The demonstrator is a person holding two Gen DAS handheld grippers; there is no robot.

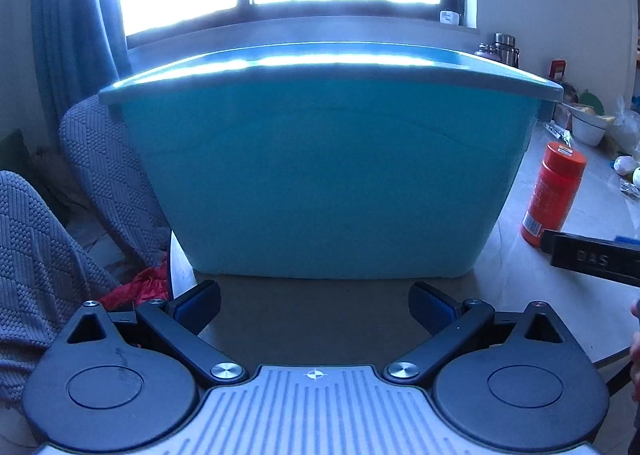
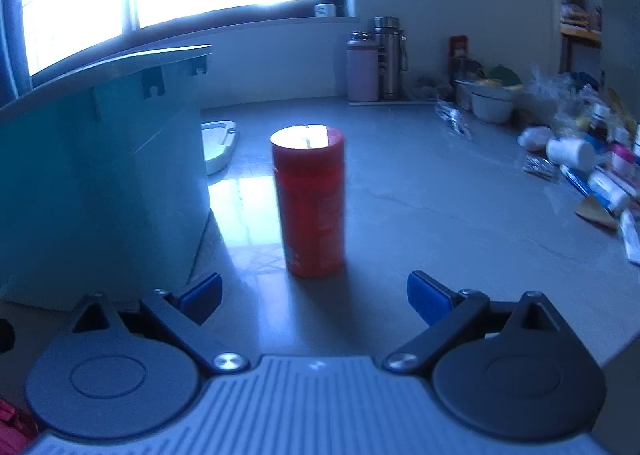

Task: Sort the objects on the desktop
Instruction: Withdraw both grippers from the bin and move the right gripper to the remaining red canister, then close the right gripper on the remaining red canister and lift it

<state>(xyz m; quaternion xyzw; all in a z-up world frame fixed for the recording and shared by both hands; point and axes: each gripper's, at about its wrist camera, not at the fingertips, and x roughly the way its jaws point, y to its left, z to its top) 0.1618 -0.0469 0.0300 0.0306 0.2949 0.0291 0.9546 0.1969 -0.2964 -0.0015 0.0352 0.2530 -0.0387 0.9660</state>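
A large teal plastic bin (image 1: 328, 175) stands on the grey table right in front of my left gripper (image 1: 314, 305), which is open and empty. The bin also shows at the left of the right wrist view (image 2: 100, 183). A red cylindrical bottle (image 2: 310, 199) stands upright on the table just ahead of my right gripper (image 2: 314, 297), which is open and empty, a short gap away. The same bottle shows at the right of the left wrist view (image 1: 554, 193), beside the bin. The bin's inside is hidden.
A white lid or tray (image 2: 218, 147) lies behind the bin. Two flasks (image 2: 378, 59) stand by the far wall. A white bowl (image 2: 492, 101) and a heap of small bottles, tubes and packets (image 2: 592, 171) crowd the table's right side. A grey knitted chair (image 1: 104, 175) stands left of the table.
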